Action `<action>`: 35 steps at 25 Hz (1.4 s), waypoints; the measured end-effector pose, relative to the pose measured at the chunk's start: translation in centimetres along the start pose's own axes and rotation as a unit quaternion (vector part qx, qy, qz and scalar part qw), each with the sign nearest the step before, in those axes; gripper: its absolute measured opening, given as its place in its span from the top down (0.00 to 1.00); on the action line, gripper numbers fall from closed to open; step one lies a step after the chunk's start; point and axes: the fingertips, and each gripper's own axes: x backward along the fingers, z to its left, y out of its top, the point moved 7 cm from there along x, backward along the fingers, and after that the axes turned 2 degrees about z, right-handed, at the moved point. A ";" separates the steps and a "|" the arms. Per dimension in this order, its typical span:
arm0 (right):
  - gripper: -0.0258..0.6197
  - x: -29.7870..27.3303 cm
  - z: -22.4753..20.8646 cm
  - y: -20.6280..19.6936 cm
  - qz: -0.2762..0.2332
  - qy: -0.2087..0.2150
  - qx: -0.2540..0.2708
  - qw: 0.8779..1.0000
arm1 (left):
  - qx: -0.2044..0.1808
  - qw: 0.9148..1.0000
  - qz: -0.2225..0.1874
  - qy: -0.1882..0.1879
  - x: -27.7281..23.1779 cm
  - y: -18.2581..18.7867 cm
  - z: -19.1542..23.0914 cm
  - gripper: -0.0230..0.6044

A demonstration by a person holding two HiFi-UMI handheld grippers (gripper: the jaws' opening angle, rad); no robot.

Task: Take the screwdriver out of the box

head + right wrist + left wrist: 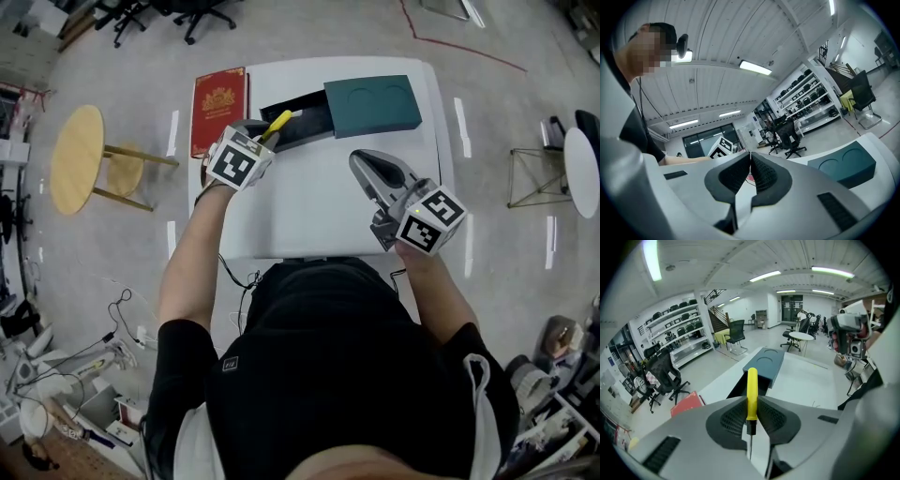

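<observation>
Plainly, no readable words are showing anywhere. The red book (218,108) lying at the white table's (309,216) left edge is carrying a gold crest and gold lettering too small to make out. Each gripper's cube is showing black-and-white square markers. The teal cover (372,105) is bearing only two pressed-in circles.

The screwdriver (752,390) is showing a slim, bright yellow handle, a short black collar and a thin metal shaft. The left gripper (751,399) is clamping it between its ribbed pads low on the handle. The handle is sticking out ahead towards the box and the shaft is running back towards the camera. In the head view the screwdriver (278,123) is sitting in the left gripper (264,133) over the left end of the black tray (305,124), not lying in it.

The right gripper (750,161) is holding its jaws pressed together with nothing between them. It is hovering over bare table in the head view (363,164), well apart from the box.

Counting: one screwdriver, one black tray, one teal cover partly over its right end, one red book and two grippers.
</observation>
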 end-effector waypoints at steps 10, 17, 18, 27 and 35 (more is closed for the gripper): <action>0.91 -4.6 7.7 -1.6 -0.015 -0.017 0.014 1.000 | 0.048 0.994 -0.100 -0.003 10.5 -7.0 1.1 0.85; 0.91 -6.6 12.2 -3.2 -0.022 -0.043 0.010 0.999 | 0.066 0.985 -0.156 -0.012 16.1 -12.0 1.9 0.85; 0.91 -6.7 12.8 -3.3 -0.022 -0.041 0.011 0.999 | 0.069 0.984 -0.163 -0.012 16.8 -12.6 1.8 0.85; 0.91 -6.7 15.4 -2.3 -0.027 -0.027 0.047 0.998 | 0.132 0.962 -0.239 0.003 21.0 -14.6 0.2 0.85; 0.91 -3.0 13.9 -1.0 -0.040 -0.033 0.052 0.997 | 0.170 0.942 -0.284 0.049 22.8 -12.8 -1.6 0.85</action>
